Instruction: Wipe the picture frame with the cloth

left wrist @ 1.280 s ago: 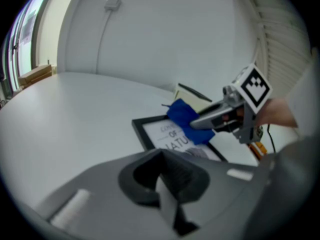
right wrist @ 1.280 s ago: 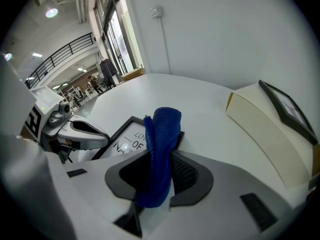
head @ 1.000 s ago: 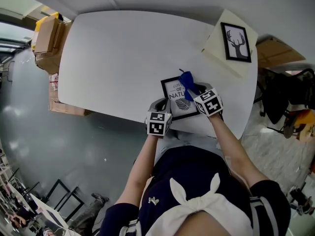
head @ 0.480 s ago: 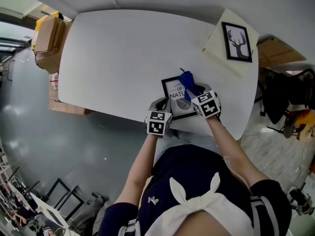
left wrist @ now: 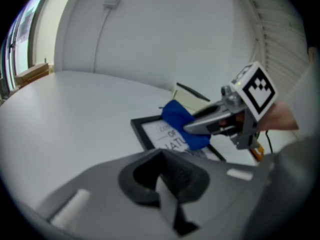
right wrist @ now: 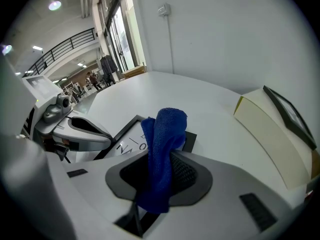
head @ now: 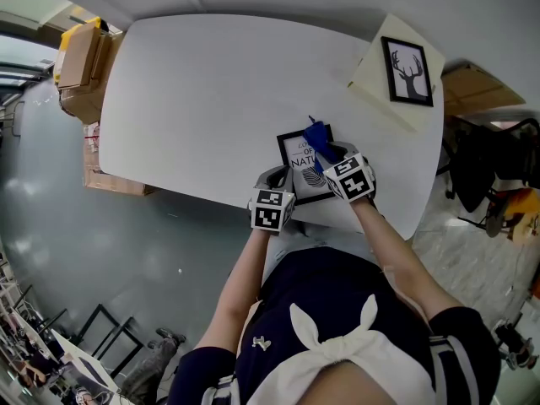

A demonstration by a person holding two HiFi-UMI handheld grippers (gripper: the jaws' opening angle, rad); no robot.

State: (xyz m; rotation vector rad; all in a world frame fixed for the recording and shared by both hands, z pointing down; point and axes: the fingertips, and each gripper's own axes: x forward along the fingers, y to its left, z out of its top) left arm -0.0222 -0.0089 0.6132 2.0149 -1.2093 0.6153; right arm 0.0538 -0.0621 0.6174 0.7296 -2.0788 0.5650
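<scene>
A black picture frame (head: 305, 169) with printed lettering lies flat near the table's front edge, also seen in the left gripper view as the frame (left wrist: 155, 134). My right gripper (head: 331, 157) is shut on a blue cloth (head: 317, 136), which rests on the frame's far right part; the cloth (right wrist: 162, 156) hangs pinched between the jaws. The left gripper (head: 279, 179) sits at the frame's near left corner, jaws shut with nothing between them.
A cream box (head: 396, 81) carrying a second black frame with a deer print (head: 406, 71) stands at the table's far right corner. Cardboard boxes (head: 83, 66) are stacked beside the table's left end. The white table (head: 202, 99) spreads wide to the left.
My right gripper and the cloth have shifted slightly left and nearer over the frame. The left gripper has stayed put.
</scene>
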